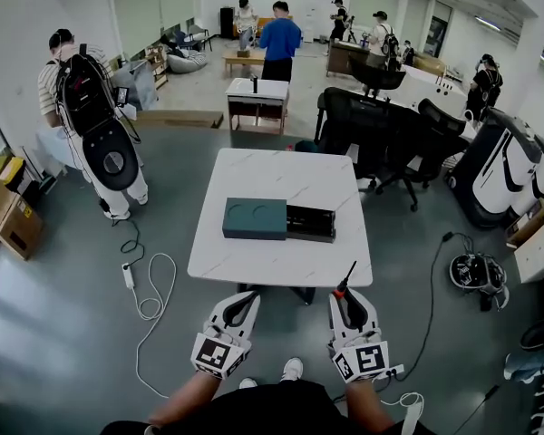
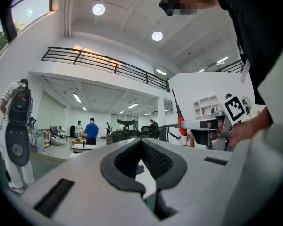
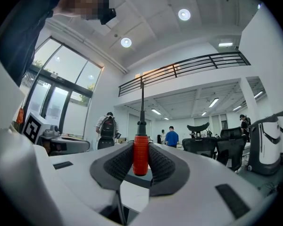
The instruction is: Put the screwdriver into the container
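On the white table (image 1: 281, 261) lies the container (image 1: 254, 218), a teal box with a black open compartment (image 1: 310, 222) at its right end. Both grippers hover below the table's near edge. My right gripper (image 1: 347, 299) is shut on the red handle of the screwdriver (image 1: 343, 287), whose dark shaft points up and forward. The right gripper view shows the screwdriver's handle (image 3: 140, 154) upright, pinched between the pads of my right gripper (image 3: 140, 146). My left gripper (image 1: 243, 304) is shut with nothing in it, and the tips of my left gripper (image 2: 141, 142) meet.
Black office chairs (image 1: 381, 134) stand beyond the table's far right corner. A person with a backpack (image 1: 91, 107) stands at the left. A white cable (image 1: 150, 288) lies on the floor left of the table, and a dark cable and gear (image 1: 476, 273) on the right. Cardboard boxes (image 1: 4, 214) sit far left.
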`<state>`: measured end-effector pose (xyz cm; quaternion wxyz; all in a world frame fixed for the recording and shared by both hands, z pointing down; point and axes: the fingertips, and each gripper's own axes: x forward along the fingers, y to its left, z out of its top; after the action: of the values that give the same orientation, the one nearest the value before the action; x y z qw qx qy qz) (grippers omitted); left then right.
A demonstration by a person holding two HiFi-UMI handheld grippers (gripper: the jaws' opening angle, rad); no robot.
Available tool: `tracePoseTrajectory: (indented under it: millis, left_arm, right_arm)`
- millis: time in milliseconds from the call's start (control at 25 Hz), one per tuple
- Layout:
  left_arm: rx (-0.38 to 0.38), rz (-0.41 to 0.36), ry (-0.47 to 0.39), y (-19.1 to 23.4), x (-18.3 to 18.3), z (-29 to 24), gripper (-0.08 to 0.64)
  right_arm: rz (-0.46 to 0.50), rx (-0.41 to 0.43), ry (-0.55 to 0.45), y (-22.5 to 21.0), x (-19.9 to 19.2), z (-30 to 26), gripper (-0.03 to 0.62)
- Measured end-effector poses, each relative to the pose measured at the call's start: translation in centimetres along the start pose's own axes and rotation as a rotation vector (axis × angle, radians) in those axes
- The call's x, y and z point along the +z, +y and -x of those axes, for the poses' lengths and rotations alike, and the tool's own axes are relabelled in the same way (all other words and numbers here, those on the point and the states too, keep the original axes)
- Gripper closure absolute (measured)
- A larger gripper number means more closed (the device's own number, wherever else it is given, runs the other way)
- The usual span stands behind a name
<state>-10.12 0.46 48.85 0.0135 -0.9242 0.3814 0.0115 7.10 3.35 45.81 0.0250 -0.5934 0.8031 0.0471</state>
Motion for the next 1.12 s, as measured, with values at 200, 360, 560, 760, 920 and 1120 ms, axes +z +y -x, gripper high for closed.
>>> tracePoseTrajectory:
  millis: [200, 360, 560, 760, 920, 1120]
  left_arm:
    - [0.004, -0.005, -0.013, -0.5, 0.0, -3.8, 0.555]
    - [0.006, -0.009, -0.009, -1.2, -0.5, -6.7, 0.555]
    - [0.023, -0.022, 0.004, -1.8, -0.8, -9.8, 0.555]
    - [0.059, -0.016, 0.033, -1.7, -1.3, -11.6, 0.555]
    - [0.105, 0.001, 0.048, -1.1, -1.5, -12.1, 0.555]
    - [0.105, 0.029, 0.032, 0.3, -2.1, -14.0, 0.555]
  right_arm:
    - [-0.005, 0.027, -0.002, -3.3, -0.4, -1.7, 0.482]
    - [-0.015, 0.057, -0.005, -5.7, -1.0, -2.8, 0.482]
    - [-0.027, 0.087, 0.0, -8.4, -2.0, -3.9, 0.482]
    - [-0.042, 0.106, 0.005, -10.4, -2.7, -5.5, 0.482]
    - [-0.05, 0.137, 0.017, -10.9, -3.2, -6.9, 0.482]
    - [-0.045, 0.146, 0.027, -11.4, -3.8, -9.0, 0.482]
